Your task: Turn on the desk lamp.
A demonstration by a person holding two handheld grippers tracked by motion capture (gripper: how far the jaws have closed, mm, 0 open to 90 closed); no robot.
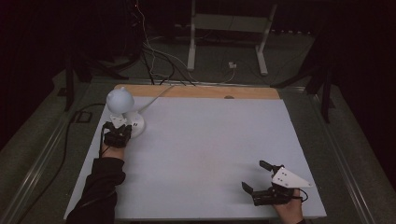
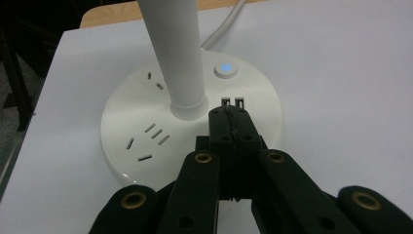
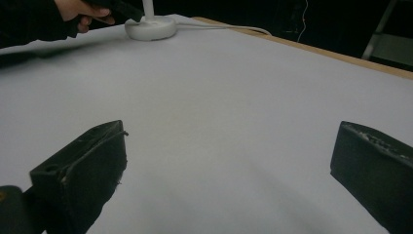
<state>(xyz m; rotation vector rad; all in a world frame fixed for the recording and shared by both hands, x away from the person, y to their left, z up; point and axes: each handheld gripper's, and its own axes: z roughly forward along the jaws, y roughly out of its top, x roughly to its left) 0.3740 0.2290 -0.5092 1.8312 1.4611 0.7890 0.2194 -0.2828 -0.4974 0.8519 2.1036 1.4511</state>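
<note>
Desk lamp (image 1: 122,108), far left of table (image 1: 210,140); left gripper (image 2: 229,119), jaws clenched empty, poised over base near lit power button (image 2: 225,69), judged next to be pressed; right gripper (image 1: 257,179) released, near right.

A dark lab: floor cables (image 1: 154,60), a metal stand (image 1: 227,35), black curtains.

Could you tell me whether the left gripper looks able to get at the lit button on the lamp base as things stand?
Probably yes. The left gripper is shut, its tips over the lamp base beside the stem. The lit button sits just beyond the tips, past two small slots, with nothing between them.
</note>
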